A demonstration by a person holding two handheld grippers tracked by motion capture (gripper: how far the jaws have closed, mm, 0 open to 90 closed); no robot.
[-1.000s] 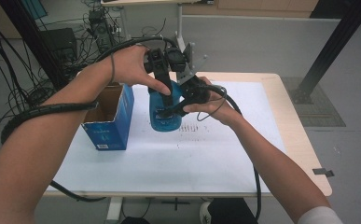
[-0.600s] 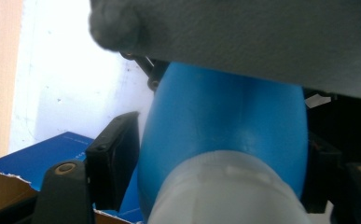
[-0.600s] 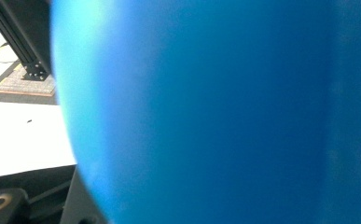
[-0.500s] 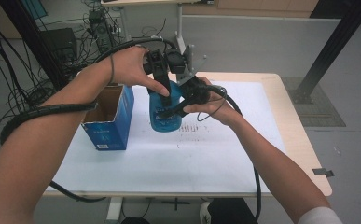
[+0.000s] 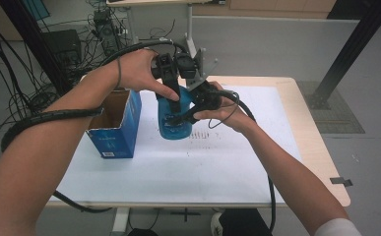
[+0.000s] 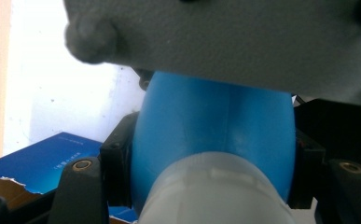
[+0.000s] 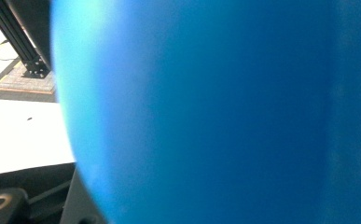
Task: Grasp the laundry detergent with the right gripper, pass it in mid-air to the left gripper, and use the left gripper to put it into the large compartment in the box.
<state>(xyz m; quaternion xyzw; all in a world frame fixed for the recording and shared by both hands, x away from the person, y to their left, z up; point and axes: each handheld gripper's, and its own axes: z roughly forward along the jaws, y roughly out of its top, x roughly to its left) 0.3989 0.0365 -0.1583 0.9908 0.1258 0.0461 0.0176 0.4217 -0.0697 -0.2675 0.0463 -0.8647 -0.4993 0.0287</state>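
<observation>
- Two grippers are meeting on one blue bottle (image 5: 174,120) in the high view, above the white sheet (image 5: 227,157) beside the open blue box (image 5: 113,129); I am steadying its body with the right gripper (image 5: 190,112) while the left gripper (image 5: 171,88) is coming in at the top.
- Left gripper view: the jaws have just been closing and are now pinching the bottle's (image 6: 213,135) shoulder above the whitish cap (image 6: 215,191).
- Right gripper view: the bottle's wall (image 7: 206,112) is pressing against the lens, with the jaws clamping it.
- I am judging the rounded, slick plastic as the risk: twisting could make it slip, or squeezing could dent it.
</observation>
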